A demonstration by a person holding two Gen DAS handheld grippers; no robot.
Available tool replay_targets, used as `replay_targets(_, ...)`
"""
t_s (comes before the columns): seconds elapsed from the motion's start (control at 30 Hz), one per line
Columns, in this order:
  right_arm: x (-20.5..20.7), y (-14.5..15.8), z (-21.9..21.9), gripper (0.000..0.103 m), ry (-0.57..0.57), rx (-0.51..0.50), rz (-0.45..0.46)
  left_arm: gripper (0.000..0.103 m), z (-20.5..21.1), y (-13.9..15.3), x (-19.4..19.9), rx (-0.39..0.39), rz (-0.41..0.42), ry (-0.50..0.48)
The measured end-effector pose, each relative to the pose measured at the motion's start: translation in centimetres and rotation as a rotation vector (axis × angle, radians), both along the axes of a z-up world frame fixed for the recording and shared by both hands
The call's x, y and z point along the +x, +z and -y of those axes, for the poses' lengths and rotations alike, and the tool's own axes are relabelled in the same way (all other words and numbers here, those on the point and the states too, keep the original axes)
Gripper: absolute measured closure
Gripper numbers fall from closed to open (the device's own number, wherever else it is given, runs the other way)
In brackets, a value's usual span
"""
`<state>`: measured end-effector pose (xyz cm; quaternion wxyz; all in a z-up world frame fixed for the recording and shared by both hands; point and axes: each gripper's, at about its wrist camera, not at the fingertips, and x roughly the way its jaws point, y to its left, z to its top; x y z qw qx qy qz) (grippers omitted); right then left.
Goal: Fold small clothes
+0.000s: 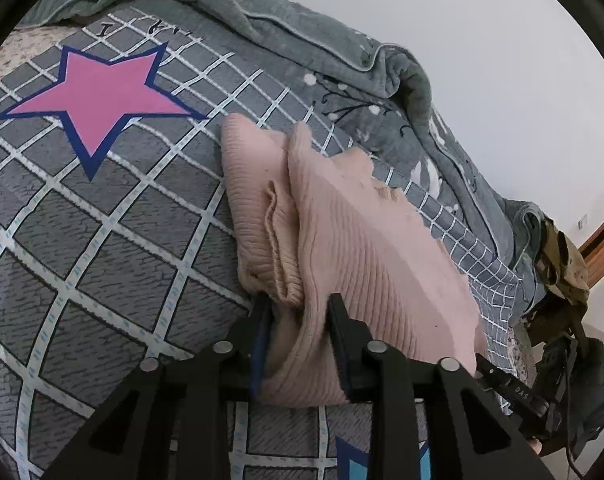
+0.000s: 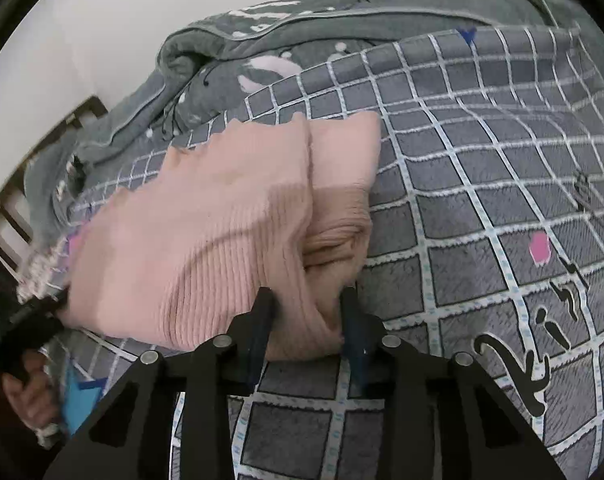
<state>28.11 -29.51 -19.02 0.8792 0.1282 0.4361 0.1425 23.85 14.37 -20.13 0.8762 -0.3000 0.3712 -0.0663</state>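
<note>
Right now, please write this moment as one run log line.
step: fold | left gripper: shut on sweater near edge | right gripper: shut on sweater | sweater: on bed

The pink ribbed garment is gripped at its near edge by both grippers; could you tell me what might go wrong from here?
1. Each gripper, left and right, pinches a bunched edge of the pink garment, so a layer may slip out when it is lifted.
2. The folded part lies loosely and could unfold.
3. The checked bedcover is soft and rumpled, so the fold may land crooked.
</note>
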Motion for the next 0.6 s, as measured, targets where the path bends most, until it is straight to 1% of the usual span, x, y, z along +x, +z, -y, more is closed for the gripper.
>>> replay_targets(0.07, 0.0, -0.1, 0.4, 0.069, -0.001, 0.032, -0.011, 0.071, 0.0, 0.0, -0.1, 0.006, -0.004, -0.013)
replay_targets(0.13, 0.1, -0.2, 0.3, 0.067, -0.001, 0.034, -0.016, 0.069, 0.1, 0.0, -0.1, 0.014, -0.013, -0.028)
replay_targets(0.2, 0.0, -0.2, -0.2, 0.067, 0.006, 0.001, -0.012, 0.068, 0.2, 0.1, -0.6, 0.027, -0.031, -0.036)
replay_targets(0.27, -0.2, 0.1, -0.5, 0.067, 0.018, -0.039, -0.022, 0.063, 0.4, 0.3, -1.4, 0.036, -0.035, -0.049)
replay_targets(0.37, -0.7, 0.2, -0.1, 0.067, 0.027, -0.051, -0.047, 0.062, 0.2, 0.2, -2.2, 0.007, -0.037, -0.065)
replay_targets(0.53, -0.8, -0.1, 0.6, 0.066, 0.025, -0.012, -0.073, 0.062, -0.6, -0.1, -2.3, -0.044, -0.042, -0.085)
replay_targets(0.6, -0.7, -0.3, 0.5, 0.064, 0.011, -0.006, -0.067, 0.058, -0.7, -0.2, -2.1, -0.065, -0.040, -0.087)
